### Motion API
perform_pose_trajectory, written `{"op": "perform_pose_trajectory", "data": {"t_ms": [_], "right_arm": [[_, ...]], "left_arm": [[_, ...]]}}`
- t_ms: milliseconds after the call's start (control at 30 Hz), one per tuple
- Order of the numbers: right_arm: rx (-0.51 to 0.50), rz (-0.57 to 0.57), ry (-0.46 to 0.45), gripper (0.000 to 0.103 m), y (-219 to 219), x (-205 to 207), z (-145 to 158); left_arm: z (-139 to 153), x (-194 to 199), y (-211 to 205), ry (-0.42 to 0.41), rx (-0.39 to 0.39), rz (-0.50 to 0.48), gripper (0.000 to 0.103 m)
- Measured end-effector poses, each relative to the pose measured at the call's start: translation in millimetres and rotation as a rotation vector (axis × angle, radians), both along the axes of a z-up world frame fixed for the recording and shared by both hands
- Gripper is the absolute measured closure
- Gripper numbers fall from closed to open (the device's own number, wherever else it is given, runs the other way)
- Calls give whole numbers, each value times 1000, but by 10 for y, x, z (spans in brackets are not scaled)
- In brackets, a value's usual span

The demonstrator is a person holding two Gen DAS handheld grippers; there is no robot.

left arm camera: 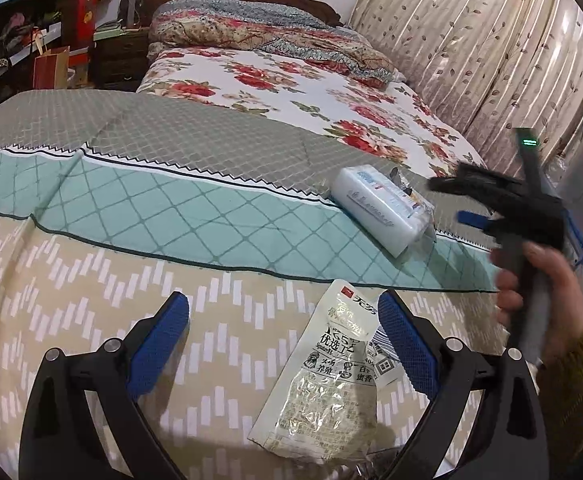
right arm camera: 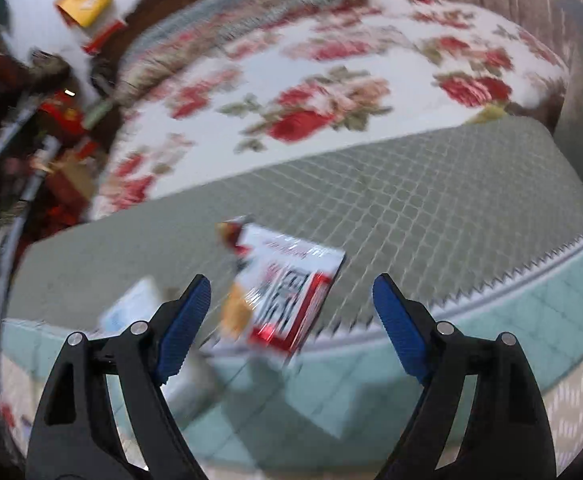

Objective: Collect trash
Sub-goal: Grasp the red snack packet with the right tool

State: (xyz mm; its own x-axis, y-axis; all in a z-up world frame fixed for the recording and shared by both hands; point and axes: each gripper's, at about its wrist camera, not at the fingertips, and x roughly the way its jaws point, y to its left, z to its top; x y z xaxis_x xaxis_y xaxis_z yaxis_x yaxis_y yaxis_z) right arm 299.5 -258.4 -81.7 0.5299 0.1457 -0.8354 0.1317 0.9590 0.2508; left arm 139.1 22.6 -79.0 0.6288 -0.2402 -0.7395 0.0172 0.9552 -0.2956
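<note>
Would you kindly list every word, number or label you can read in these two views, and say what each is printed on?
"优选" and "蜜香": on the crumpled food wrapper lying between the open fingers of the left gripper; its red logo, barcode and small print are unreadable.
White tissue pack: blue and grey print, too small to read.
Red-and-white packet ahead of the open right gripper: lettering and square code blurred by motion.

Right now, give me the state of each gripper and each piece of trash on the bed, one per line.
Left gripper: open, over the snack wrapper, not gripping it.
Right gripper: open, nothing between its pads.
Snack wrapper: empty, crumpled, lying flat on the bed.
Tissue pack: lying on its side, untouched.
Red and white packet: lying flat, blurred, untouched.
</note>
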Motion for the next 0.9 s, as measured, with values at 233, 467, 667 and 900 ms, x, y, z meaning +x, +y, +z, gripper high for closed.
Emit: {"op": "perform_pose_trajectory", "data": {"t_ms": [233,467,667,900], "right_arm": [[-207,148,-27,50,355,13,-210],[-143,170,-62,66,260,-560,-190],[-128,208,-81,66,152,-1443,-167],[-66,236,-104,66,96,-2389,-144]], "left_arm": [[-63,100,35,37,-25,-4,11],[-68,111,44,34,-34,-25,11],[-66,110,28,25,-77,-86,11],[-105,149,54,62,-164,-150,11]]}}
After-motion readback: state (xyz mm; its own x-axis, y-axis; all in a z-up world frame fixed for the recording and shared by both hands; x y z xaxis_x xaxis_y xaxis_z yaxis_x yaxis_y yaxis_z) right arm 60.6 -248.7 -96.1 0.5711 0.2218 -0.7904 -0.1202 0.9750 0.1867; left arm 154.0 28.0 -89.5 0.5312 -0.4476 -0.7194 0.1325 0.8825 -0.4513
